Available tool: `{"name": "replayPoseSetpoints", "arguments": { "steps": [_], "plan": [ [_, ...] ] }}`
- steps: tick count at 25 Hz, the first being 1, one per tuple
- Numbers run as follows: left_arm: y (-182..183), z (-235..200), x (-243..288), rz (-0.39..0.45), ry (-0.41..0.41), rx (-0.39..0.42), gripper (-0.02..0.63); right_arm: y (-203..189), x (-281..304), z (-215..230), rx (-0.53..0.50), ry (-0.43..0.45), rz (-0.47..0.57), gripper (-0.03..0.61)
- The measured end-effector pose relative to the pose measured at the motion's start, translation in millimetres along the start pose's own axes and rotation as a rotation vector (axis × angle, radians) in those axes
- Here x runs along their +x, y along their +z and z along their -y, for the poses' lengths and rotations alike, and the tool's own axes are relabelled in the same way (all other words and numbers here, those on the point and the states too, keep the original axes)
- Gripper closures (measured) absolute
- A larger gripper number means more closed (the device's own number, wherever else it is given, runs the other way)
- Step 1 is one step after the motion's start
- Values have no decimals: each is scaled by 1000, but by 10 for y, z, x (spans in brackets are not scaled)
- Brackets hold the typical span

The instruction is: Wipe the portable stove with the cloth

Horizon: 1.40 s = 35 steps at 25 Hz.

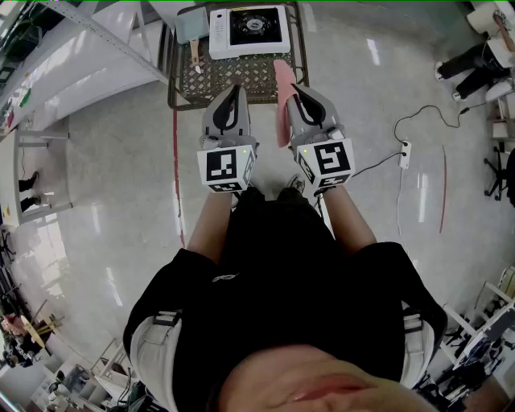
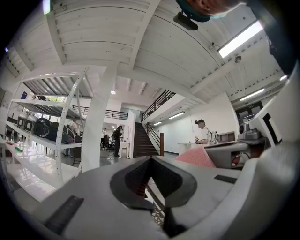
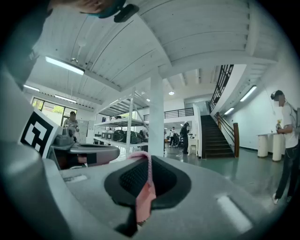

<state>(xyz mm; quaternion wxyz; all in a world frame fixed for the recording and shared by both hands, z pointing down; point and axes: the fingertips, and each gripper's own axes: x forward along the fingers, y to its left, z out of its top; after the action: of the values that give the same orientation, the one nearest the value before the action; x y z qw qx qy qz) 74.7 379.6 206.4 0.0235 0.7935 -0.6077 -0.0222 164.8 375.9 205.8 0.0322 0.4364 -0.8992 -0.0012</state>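
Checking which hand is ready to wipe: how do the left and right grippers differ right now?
The right gripper is shut on the pink cloth; the left gripper is shut on nothing. Cloth runs between the right gripper's jaws; the left gripper's jaws meet bare. Both point level toward the stove.

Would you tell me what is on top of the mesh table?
A white portable stove, a pale-blue item and a wooden-handled tool; the pink cloth hides part of the table.

Black short-sleeved shirt [image 1: 282, 265]; grey, black-padded left hand-held gripper [image 1: 235, 88] and right hand-held gripper [image 1: 293, 90], both marked with black-and-white squares
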Motion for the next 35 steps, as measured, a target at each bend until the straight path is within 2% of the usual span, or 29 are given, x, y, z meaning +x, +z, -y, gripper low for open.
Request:
{"name": "replayPoseSetpoints", "arguments": {
  "steps": [4, 10, 18, 24, 30, 35],
  "plan": [
    [-72, -131, -89, -9, 0, 8, 614, -41, 100, -168, -3, 19, -5, 574],
    [-344, -432, -224, -97, -21, 11, 614, -163, 316, -469, -10, 56, -30, 572],
    [-519, -935, -453, -150, -53, 37, 614, -253, 705, -857, -17, 88, -73, 572],
    [-665, -1253, -508, -196, -54, 2, 614, -398, 919, -1016, -6, 89, -129, 572],
    [-872, -1300, -194, -211, -70, -11, 614, -774, 1173, -775, -13, 101, -245, 571],
    [-1005, -1382, 97, -258, -60, 23, 614, -1062, 1418, -406, 19, 98, -339, 571]
  ]
}}
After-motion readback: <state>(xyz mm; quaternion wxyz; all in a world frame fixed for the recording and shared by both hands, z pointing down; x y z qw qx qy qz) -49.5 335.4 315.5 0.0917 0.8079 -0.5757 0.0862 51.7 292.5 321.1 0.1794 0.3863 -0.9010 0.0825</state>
